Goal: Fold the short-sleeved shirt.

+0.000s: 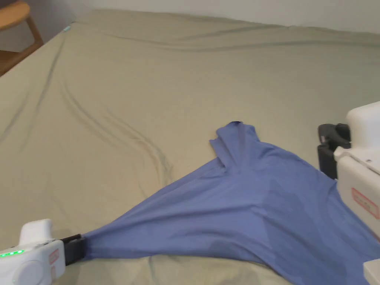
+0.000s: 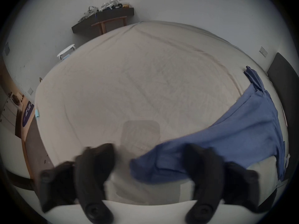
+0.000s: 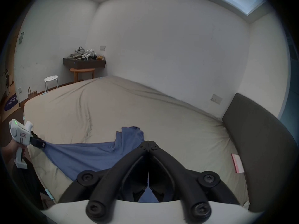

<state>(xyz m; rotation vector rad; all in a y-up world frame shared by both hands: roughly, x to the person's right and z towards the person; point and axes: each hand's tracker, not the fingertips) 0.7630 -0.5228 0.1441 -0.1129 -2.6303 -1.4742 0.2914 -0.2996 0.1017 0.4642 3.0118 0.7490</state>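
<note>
1. Shirt (image 1: 241, 207): blue, short-sleeved, lying on the bed (image 1: 148, 92) at its near edge. It is drawn out into a long point toward the left, and one sleeve (image 1: 233, 141) is folded over itself at the far end.
2. Left hand-held gripper (image 1: 76, 250): in the head view the stretched point of the shirt runs straight to its tip. In the left gripper view the jaws stand well apart and blurred. Bare sheet shows between them and the cloth edge lies against one jaw only. My reading is that the cloth is caught on that jaw, not pinched.
3. Right hand-held gripper (image 3: 148, 142): the jaws are closed with the tips meeting, over the wide end of the shirt. A thin sliver of blue shows low between them. I cannot tell whether cloth is actually clamped.
4. Handling, judged: thin knit, light and limp. It goes taut only in a line between two held points and sags elsewhere. It is not fragile. It will likely slide easily on the sheet and drag the sheet's wrinkles along.
5. Where to hold, judged: seams and hems, at a shoulder or bottom corner, where doubled fabric gives the jaws more to bite. A pinch mid-panel would only bunch it.
6. Status: not yet spread flat and no fold made. The twisted sleeve needs laying out first.
</note>
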